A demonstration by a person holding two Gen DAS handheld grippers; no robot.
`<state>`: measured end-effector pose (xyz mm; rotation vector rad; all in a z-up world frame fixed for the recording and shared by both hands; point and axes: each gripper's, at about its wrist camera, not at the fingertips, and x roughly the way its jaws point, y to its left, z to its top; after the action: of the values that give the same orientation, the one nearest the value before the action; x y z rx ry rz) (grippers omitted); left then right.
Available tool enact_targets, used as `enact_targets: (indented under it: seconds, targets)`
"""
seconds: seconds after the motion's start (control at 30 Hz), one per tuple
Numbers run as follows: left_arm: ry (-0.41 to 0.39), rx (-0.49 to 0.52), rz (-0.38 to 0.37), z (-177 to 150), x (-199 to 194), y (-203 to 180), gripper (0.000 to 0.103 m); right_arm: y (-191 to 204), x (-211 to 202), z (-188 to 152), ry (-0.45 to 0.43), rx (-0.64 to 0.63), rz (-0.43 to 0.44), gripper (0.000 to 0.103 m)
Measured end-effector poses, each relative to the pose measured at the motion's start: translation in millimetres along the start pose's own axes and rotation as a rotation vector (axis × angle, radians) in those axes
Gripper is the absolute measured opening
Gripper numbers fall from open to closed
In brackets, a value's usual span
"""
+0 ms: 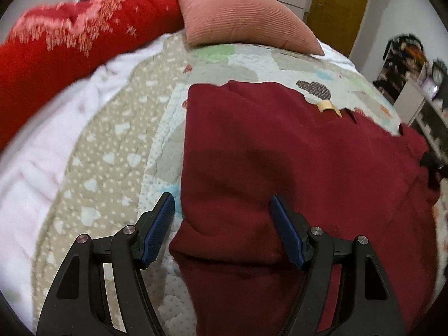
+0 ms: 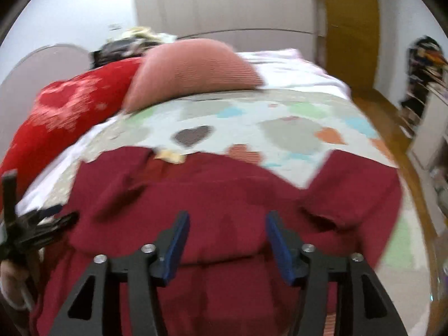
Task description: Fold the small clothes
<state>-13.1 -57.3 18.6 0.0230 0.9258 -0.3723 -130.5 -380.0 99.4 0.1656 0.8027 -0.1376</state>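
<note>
Both the left gripper (image 1: 222, 205) and right gripper (image 2: 227, 224) gape wide, holding nothing, above the maroon shirt (image 1: 294, 162); bare quilt (image 1: 117, 151) lies at 9 o'clock of its left edge

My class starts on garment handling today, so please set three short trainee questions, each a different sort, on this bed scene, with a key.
1. True or false: the left gripper is shut on the maroon garment.
2. Which lies farthest up the bed? A) pink cushion B) maroon garment C) heart-patterned quilt
3. Fill in: the tan neck label sits at the garment's ____ edge.

Key: 1 false, both grippers, right gripper included, are open; 2 A; 3 far.
</note>
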Motion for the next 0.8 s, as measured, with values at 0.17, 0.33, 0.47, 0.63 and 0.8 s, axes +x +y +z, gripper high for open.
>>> enact_targets:
  seconds: [0.17, 0.33, 0.47, 0.63, 0.8]
  targets:
    - [-0.003, -0.001, 0.008, -3, 1, -1, 0.076, -8, 40, 9, 0.056, 0.032, -0.058, 0.056]
    - [-0.002, -0.008, -0.006, -2, 2, 2, 0.076, -11, 53, 7, 0.083, 0.023, -0.072, 0.006]
    - [-0.003, -0.006, -0.004, -2, 2, 3, 0.077, -25, 29, 6, 0.042, 0.048, -0.146, 0.006]
    - [-0.005, -0.008, -0.006, -2, 1, 4, 0.077, -41, 44, -5, 0.119, 0.121, -0.105, 0.006]
    - [-0.04, 0.006, 0.015, -1, -10, 1, 0.077, -61, -6, -5, 0.021, 0.164, -0.109, 0.013]
